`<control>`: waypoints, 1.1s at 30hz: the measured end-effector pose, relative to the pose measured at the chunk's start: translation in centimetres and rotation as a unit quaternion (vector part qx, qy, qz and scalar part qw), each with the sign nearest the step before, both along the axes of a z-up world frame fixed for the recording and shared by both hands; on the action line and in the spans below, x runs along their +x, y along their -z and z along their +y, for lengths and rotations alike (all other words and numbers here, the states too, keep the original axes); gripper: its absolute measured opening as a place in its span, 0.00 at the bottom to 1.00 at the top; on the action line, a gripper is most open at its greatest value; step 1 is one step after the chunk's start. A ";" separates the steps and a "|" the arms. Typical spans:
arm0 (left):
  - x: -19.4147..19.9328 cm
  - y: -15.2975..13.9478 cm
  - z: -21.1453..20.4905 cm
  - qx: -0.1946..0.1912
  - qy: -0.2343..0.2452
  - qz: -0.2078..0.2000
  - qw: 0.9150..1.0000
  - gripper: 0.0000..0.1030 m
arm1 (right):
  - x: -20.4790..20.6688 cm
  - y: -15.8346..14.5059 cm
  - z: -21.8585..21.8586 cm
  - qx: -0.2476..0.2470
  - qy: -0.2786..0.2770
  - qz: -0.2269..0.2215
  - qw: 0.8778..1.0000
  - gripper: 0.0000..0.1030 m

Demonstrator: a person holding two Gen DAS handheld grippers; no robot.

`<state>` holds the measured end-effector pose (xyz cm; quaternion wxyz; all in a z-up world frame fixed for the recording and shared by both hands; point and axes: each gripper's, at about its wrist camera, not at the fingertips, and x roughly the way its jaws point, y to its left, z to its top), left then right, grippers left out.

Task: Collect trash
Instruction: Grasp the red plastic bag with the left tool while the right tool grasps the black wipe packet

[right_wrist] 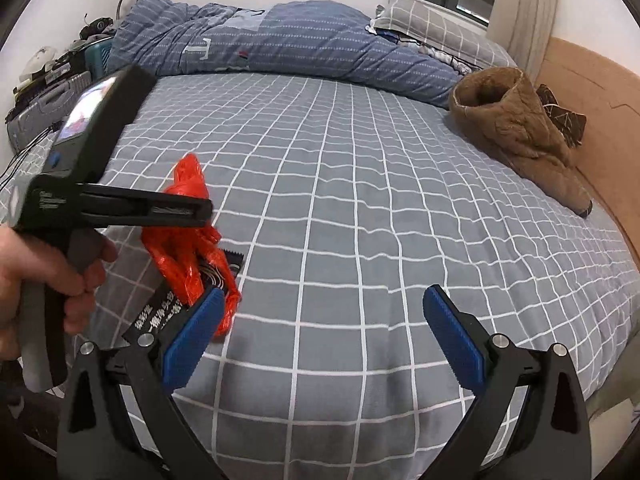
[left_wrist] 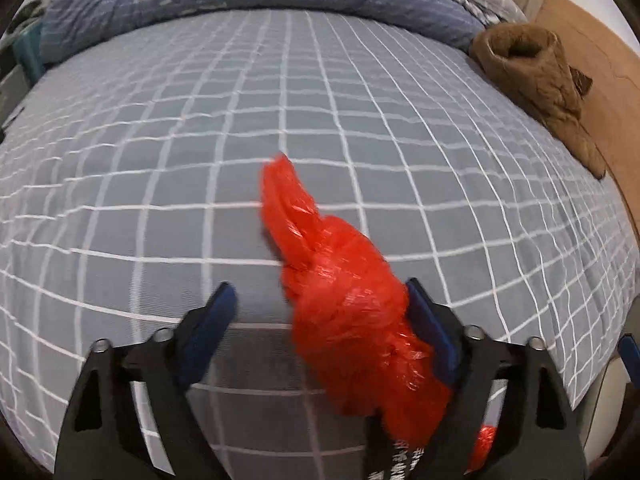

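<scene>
The left gripper (left_wrist: pixel 320 300) is standing with its jaws apart around the crumpled red plastic bag (left_wrist: pixel 344 292), which is lying on the grey bedsheet with white grid lines (left_wrist: pixel 160 160) and touching only the pad at about three o'clock, so nothing is clamped yet. To grip well, it is worth centring the bag's thick knotted middle between both pads and squeezing there, keeping clear of the sheet. The right gripper (right_wrist: pixel 324 308) is hanging released and empty, the bag at its ten o'clock.
</scene>
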<state>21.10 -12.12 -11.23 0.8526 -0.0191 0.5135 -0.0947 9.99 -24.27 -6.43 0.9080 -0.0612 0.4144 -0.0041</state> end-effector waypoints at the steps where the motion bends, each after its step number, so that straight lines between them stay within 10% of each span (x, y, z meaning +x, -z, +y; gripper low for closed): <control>1: 0.0 0.5 -0.6 0.002 0.007 0.007 1.000 0.68 | -0.1 0.2 -0.1 0.001 0.001 0.002 1.000 0.92; 10: 0.3 0.7 -1.1 -0.001 0.002 0.007 1.000 0.46 | -0.5 1.1 -0.5 0.001 0.015 0.018 1.000 0.93; 33: -7.5 -4.2 12.0 0.015 -0.026 -0.028 0.999 0.44 | 2.2 3.3 6.5 0.066 0.035 0.083 0.994 0.93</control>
